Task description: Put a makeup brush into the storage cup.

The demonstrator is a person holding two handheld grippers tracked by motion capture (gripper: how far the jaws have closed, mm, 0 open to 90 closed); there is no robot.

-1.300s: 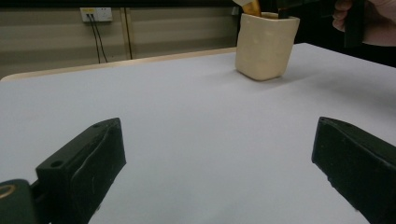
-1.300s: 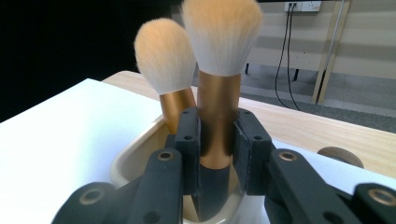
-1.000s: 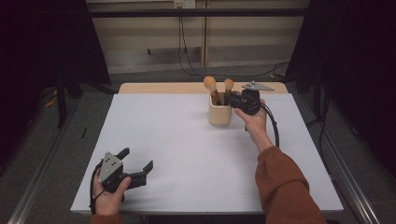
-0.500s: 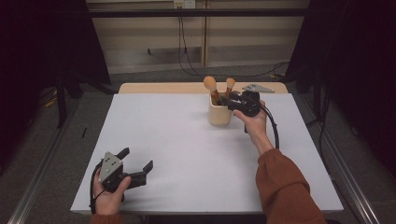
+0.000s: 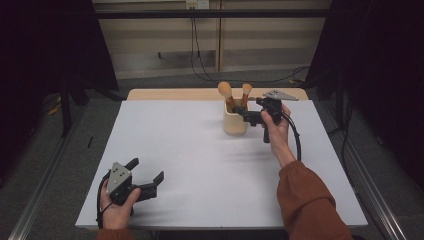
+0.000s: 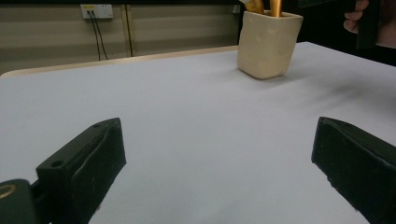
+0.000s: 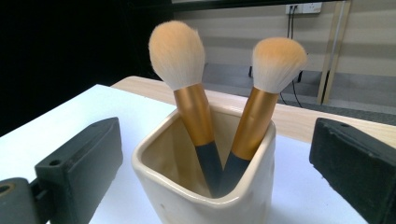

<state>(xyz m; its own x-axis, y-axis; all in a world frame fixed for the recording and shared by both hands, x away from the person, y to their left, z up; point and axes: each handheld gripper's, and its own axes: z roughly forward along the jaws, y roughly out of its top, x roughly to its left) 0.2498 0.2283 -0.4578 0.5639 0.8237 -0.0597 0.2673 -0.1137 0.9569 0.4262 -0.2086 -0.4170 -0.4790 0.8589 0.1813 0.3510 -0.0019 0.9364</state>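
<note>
Two makeup brushes point(image 7: 196, 88) point(image 7: 264, 93) stood heads-up in a cream cup point(image 5: 235, 121) at the desk's point(image 5: 190, 150) far right, handles crossing at the bottom, long axes near vertical and leaning apart. Right gripper point(image 5: 248, 116) sat just beside the cup on its right, level with the rim; jaws had just been opening, now wide, nothing between them. Left gripper point(image 5: 150, 181) was well apart at the near-left edge, wide open, empty. Right hand was clearly nearer. No readable labels.
</note>
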